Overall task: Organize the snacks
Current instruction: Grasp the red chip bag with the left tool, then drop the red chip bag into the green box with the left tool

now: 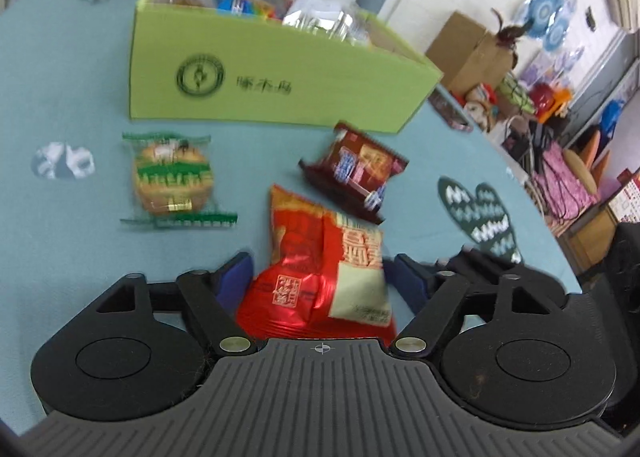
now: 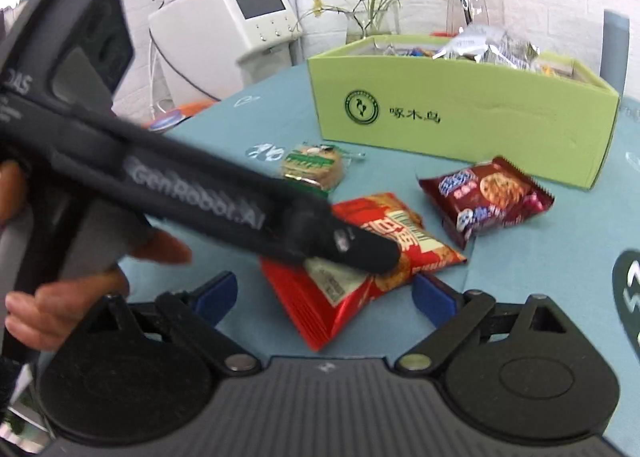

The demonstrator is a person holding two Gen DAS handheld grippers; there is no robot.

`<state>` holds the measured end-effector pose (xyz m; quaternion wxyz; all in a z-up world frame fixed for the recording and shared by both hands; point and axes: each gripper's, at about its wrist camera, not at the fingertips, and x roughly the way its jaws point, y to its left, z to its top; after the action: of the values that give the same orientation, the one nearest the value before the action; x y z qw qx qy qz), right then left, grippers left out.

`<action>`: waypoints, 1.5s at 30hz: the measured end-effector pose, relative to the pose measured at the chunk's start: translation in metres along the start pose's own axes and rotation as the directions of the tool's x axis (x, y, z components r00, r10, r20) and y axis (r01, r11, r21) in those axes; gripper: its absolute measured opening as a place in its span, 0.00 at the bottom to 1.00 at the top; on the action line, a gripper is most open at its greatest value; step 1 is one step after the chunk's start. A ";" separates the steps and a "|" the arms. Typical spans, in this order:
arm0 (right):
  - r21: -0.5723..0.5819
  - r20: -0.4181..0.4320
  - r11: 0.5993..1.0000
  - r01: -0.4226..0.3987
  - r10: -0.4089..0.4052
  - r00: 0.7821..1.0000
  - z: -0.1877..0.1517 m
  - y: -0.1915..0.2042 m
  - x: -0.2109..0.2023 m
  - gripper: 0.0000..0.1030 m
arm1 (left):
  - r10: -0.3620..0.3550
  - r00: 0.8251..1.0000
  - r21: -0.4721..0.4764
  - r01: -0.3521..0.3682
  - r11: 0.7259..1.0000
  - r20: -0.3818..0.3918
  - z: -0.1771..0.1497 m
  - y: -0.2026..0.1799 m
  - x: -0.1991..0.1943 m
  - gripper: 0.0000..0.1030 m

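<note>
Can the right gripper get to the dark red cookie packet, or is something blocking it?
Probably yes. The dark red cookie packet lies in the open on the blue tablecloth, ahead and to the right of the right gripper. The left gripper is over the red snack bag, not the cookies.

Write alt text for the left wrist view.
The left gripper has its blue-padded fingers on either side of a red snack packet on a teal tablecloth. Beyond lie a dark red cookie packet and a green-wrapped biscuit, in front of an open green box already holding snacks.
</note>
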<state>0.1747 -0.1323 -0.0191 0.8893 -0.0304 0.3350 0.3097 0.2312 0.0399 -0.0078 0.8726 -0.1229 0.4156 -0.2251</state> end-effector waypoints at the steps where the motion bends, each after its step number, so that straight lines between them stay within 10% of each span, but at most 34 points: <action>1: -0.011 -0.001 1.000 0.002 -0.002 1.000 0.000 0.002 0.000 0.87 | 0.007 1.000 0.005 -0.006 1.000 -0.010 -0.002 -0.002 0.000 0.49; 3: -0.041 0.008 0.999 0.004 -0.004 1.000 0.004 0.006 -0.004 0.72 | 0.015 1.000 0.011 -0.015 1.000 0.004 -0.009 -0.008 -0.009 0.38; 9: -0.146 0.126 0.989 0.028 -0.010 0.992 0.041 0.017 -0.020 0.77 | 0.014 0.990 0.011 -0.016 1.000 0.140 0.016 -0.020 -0.052 0.36; 22: -0.266 0.118 0.961 0.076 -0.045 0.992 0.194 -0.033 0.095 0.78 | 0.136 0.961 -0.006 -0.139 0.990 0.240 0.177 0.044 0.001 0.39; 31: -0.235 0.071 0.971 0.048 -0.032 0.997 0.188 -0.049 0.126 0.88 | 0.182 0.961 -0.030 -0.180 0.983 0.209 0.169 0.066 0.031 0.52; 45: -0.226 0.213 0.970 0.091 -0.042 0.976 0.142 -0.012 0.001 0.90 | 0.125 0.931 0.104 -0.170 0.980 0.342 0.130 -0.017 -0.050 0.69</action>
<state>0.2640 -0.1046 0.0883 0.9194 -0.1141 0.2009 0.3182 0.3003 0.0539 0.1139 0.9511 -0.0695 0.2540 -0.1616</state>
